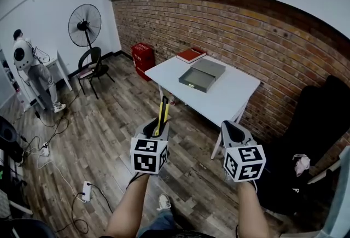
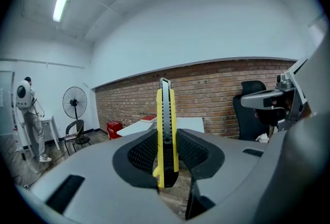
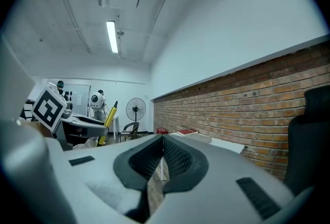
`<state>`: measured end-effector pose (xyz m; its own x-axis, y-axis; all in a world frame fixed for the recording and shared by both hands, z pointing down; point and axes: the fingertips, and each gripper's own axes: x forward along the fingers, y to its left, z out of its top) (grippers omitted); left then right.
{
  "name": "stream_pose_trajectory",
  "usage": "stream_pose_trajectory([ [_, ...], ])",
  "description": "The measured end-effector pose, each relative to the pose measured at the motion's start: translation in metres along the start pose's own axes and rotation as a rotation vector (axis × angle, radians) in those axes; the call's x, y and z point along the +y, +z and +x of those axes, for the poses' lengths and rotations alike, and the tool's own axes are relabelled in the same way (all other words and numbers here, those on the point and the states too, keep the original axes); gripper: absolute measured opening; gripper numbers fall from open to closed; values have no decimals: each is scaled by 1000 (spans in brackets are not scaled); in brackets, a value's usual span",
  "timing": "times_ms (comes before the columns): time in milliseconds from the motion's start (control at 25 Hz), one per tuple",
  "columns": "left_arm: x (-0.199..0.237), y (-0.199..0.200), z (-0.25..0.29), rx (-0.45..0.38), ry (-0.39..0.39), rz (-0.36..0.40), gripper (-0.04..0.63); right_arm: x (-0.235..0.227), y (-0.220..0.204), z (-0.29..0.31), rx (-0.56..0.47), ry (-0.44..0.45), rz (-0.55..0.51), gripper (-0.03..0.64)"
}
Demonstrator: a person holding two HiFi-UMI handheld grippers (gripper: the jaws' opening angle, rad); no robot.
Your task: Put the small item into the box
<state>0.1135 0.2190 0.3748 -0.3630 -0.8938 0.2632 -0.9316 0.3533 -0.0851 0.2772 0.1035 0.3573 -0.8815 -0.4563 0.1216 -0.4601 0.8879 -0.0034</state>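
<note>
Yellow plastic with a black slider marks the small item, a utility knife; it stands upright in the left gripper, whose ribbed fingers press on its two flat sides near the lower end, so most of the body rises clear above them; the grip looks firm and centred. In the head view this gripper is held out over the wooden floor, well apart from the white worktop ahead; the carry toward the box appears to be the step in hand, with the pickup already done and the drop not yet begun.

Further right, on the worktop, lies the grey box, open at the top and seemingly empty, with a flat grey piece, probably its lid, touching its far side; a red book lies just beyond, near the brick wall.

Rightmost is the right gripper; its fingers are brought together with nothing between them, and it hangs idle beside the left one.

My reading of the next move: step up to the worktop, bring the left gripper over the open box, tilt the knife toward flat since it is long against a shallow tray, lower it inside the walls, then part the fingers; the right gripper could steady the box if it slides.
</note>
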Motion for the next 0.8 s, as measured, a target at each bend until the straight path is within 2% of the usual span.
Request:
stream_pose_trajectory([
  [240,54,8,63,17,-44,4,129,0,4,75,21,-43,8,20],
  [560,133,23,132,14,-94,-5,129,10,31,169,32,-110,0,20],
  [800,169,23,173,27,-135,-17,129,19,37,220,42,-132,5,20],
])
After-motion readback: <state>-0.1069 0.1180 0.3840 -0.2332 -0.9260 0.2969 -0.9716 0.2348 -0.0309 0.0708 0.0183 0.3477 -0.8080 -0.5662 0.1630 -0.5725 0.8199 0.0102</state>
